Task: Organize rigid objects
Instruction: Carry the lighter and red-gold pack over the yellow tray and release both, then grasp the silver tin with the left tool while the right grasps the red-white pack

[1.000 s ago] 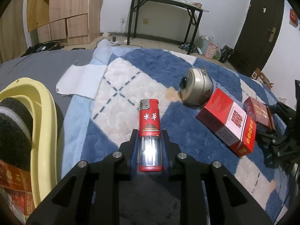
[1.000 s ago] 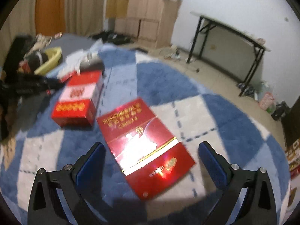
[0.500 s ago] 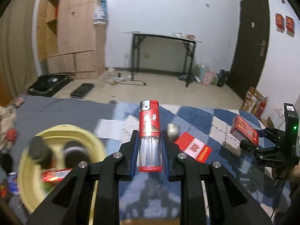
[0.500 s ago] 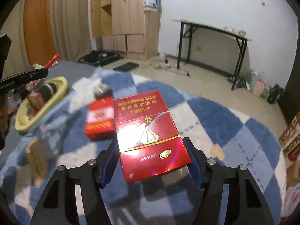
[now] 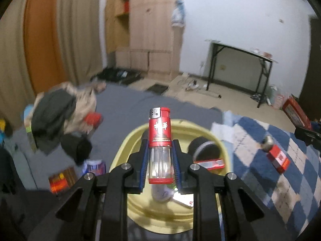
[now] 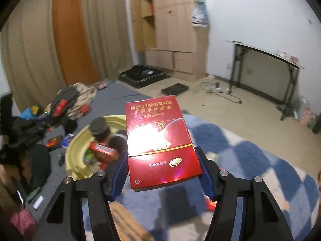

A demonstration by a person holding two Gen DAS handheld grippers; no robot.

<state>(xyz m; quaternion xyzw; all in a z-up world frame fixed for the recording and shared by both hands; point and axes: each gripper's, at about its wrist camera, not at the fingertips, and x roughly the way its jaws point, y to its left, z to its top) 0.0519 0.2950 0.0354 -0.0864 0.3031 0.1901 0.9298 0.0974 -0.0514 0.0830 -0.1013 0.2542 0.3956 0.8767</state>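
Above the grey bedding, clothes heap at left, left gripper clamped on upright red lighter over yellow basin holding packs, right gripper just closed onto flat red cigarette carton, blue-checked blanket below at right.

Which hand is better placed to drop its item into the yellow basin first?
Left, probably. Its gripper, shut on the lighter, hangs right over the yellow basin. The right gripper, shut on the red box, has the basin off to its left.
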